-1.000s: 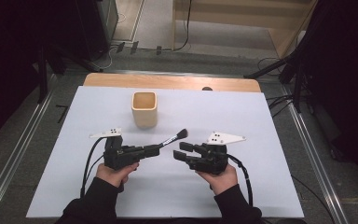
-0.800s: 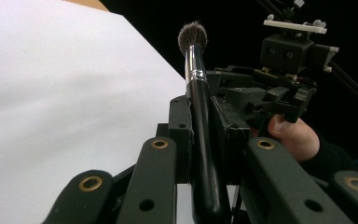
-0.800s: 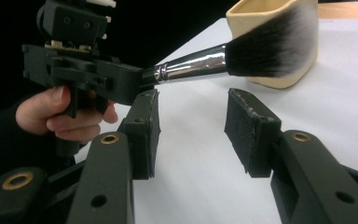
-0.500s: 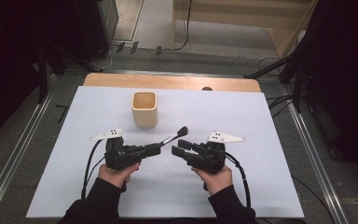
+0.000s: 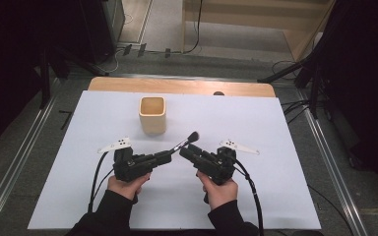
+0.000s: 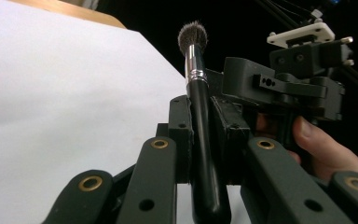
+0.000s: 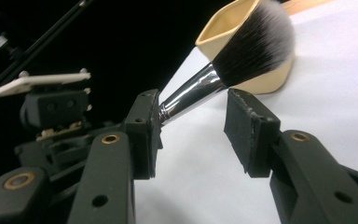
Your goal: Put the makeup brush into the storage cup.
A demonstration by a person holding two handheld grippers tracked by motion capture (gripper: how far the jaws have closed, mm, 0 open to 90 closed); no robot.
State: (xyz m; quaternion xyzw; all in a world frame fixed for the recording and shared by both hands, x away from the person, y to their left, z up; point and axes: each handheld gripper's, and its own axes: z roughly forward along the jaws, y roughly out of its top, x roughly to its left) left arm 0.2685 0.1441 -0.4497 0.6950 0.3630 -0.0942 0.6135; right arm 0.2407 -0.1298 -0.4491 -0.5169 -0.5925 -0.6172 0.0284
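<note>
Brush [image 5: 184, 142] between grippers, mid-table [image 5: 275, 196]

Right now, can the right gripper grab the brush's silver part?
Probably yes. The right gripper is open, and the brush held by the left gripper already lies between its jaws. Nothing blocks it.

The cup [image 5: 153, 114] stands on the table [image 5: 275, 147], behind the brush [image 5: 184, 142] between both claws.
</note>
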